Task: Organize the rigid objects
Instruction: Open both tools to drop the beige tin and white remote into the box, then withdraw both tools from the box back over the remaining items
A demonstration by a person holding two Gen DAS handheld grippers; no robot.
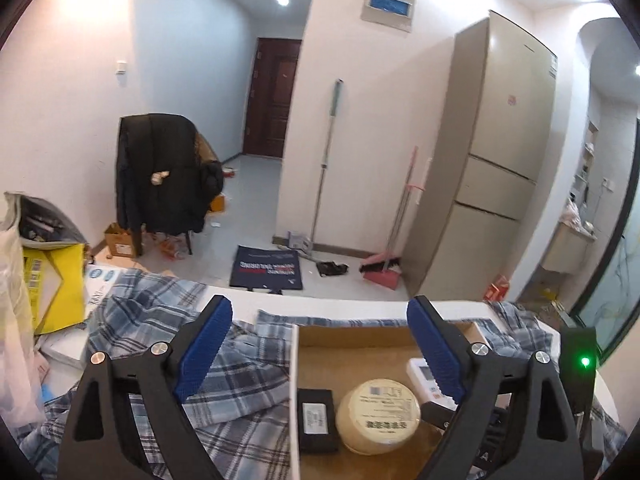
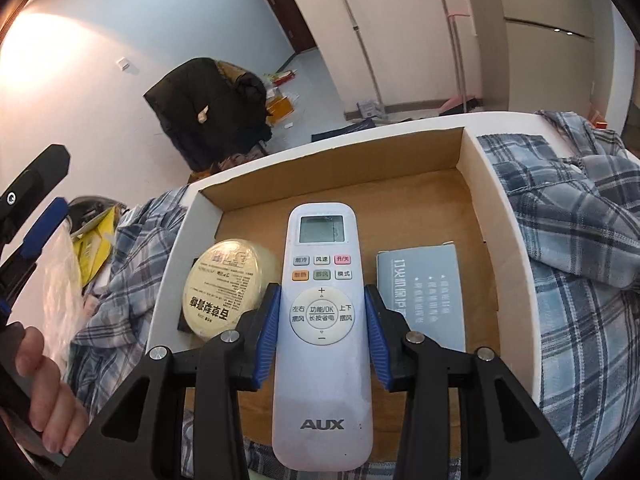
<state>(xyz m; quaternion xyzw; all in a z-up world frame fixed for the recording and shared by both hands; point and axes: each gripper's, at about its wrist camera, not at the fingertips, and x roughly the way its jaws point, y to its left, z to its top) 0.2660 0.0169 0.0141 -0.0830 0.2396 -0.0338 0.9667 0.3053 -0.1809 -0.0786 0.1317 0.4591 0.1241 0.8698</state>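
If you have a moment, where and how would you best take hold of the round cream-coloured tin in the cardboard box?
Grip the round cream tin across its curved side wall, coming from above: it lies flat, label up, hemmed in by the black case and white remote, so only the top is free.

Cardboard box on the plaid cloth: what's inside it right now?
Inside the open cardboard box: a round cream tin, a black rectangular case and a grey-blue booklet. The white AUX remote, clamped in the right gripper, hides the floor beneath.

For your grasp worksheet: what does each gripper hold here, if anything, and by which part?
The right gripper clamps the white remote across its sides at the round button pad. The left gripper is open and holds nothing.
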